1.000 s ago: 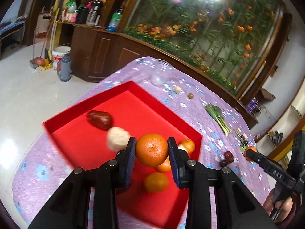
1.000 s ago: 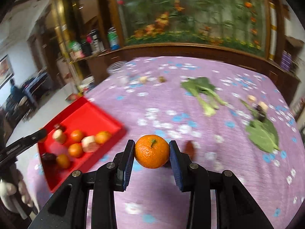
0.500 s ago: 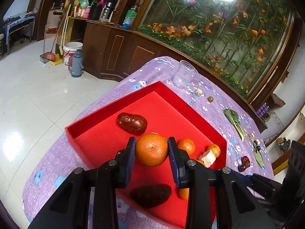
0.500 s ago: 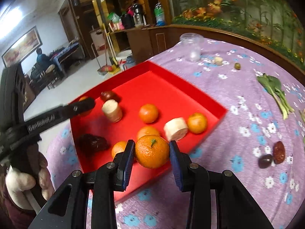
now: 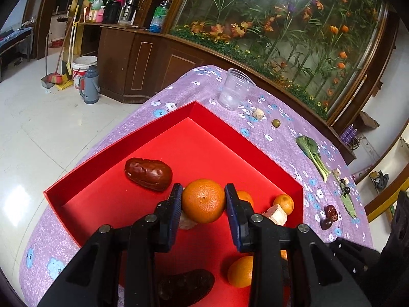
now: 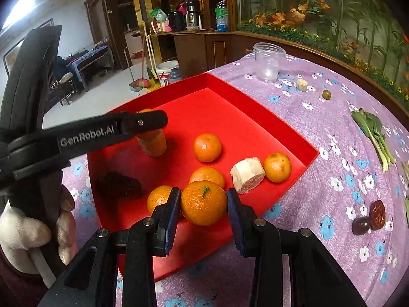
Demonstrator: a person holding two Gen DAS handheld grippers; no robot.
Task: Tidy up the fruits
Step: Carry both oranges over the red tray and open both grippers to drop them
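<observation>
My left gripper (image 5: 203,200) is shut on an orange (image 5: 203,199) and holds it over the middle of the red tray (image 5: 245,140). My right gripper (image 6: 203,203) is shut on an orange with a green stem (image 6: 203,202), above the tray's near edge (image 6: 294,165). In the tray lie several small oranges (image 6: 207,147), a dark red date (image 5: 148,172), a darker date (image 6: 118,185) and a pale cut chunk (image 6: 247,175). The left gripper's arm (image 6: 102,131) crosses the right wrist view over the tray's left side.
On the purple flowered cloth (image 6: 332,117) stand a clear plastic cup (image 6: 268,62), a pale chunk (image 6: 301,85), a green olive (image 6: 326,94), a leafy green (image 6: 374,133) and two dark dates (image 6: 368,217). The table edge drops to the floor at left.
The left gripper moved lower and closer over the tray with its orange. The right gripper moved forward with its orange, closer to the tray's near edge.
</observation>
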